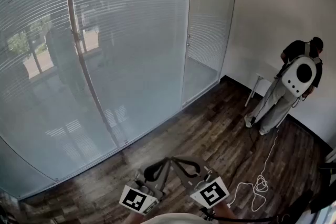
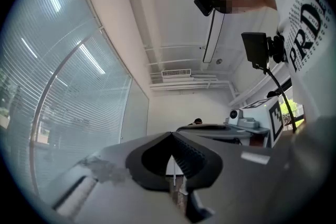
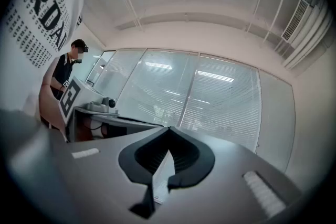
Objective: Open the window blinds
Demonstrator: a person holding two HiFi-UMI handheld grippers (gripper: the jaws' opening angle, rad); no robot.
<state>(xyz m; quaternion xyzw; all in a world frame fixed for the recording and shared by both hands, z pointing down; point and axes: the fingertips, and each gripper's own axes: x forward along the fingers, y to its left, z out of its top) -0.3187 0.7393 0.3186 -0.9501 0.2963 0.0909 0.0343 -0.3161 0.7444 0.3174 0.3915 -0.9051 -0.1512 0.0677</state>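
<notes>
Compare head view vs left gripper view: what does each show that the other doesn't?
Head view only: a coiled white cable and a white backpack on a person by the wall. Left gripper view only: a ceiling vent, and how the left gripper stands, with its jaws together and nothing between them. Both: the lowered window blinds.

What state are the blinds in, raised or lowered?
Lowered: in the head view the blinds hang slat over slat across the full width in frame; trees outside show only faintly through them.
</notes>
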